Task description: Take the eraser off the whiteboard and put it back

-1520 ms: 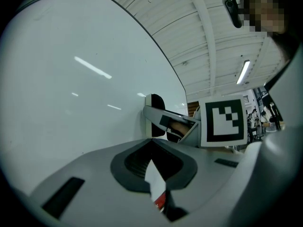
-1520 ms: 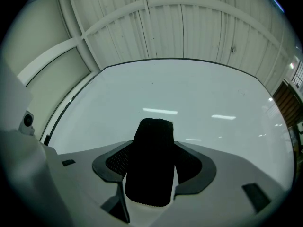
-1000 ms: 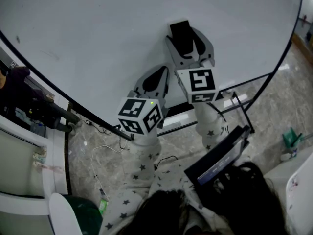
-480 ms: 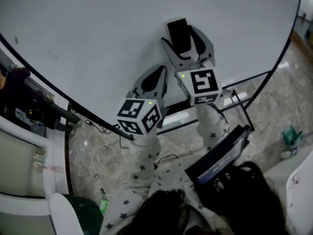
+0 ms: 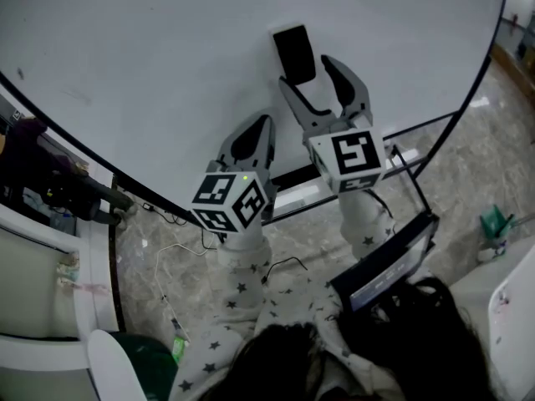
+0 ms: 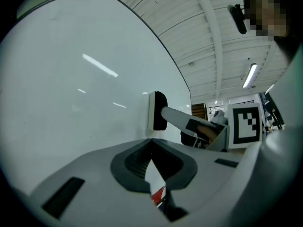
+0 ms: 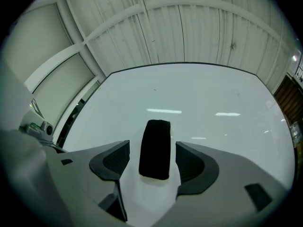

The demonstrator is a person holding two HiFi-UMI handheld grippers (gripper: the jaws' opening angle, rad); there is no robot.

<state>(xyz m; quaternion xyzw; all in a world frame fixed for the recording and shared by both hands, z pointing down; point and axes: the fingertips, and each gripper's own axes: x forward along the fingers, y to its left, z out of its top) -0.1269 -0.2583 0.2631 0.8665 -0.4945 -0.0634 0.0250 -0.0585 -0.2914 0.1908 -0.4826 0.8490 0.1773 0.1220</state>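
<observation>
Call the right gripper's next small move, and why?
Probably pull the right gripper straight back off the whiteboard. Its jaws have just been opening and stand wide; the eraser clings to the board in the gap at their tips, neither pad touching it, so it looks released.

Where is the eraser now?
The eraser sits on the whiteboard, upper middle of the head view, at the tips of the right gripper, whose jaws have just been opening and stand clear of it on either side.
</observation>
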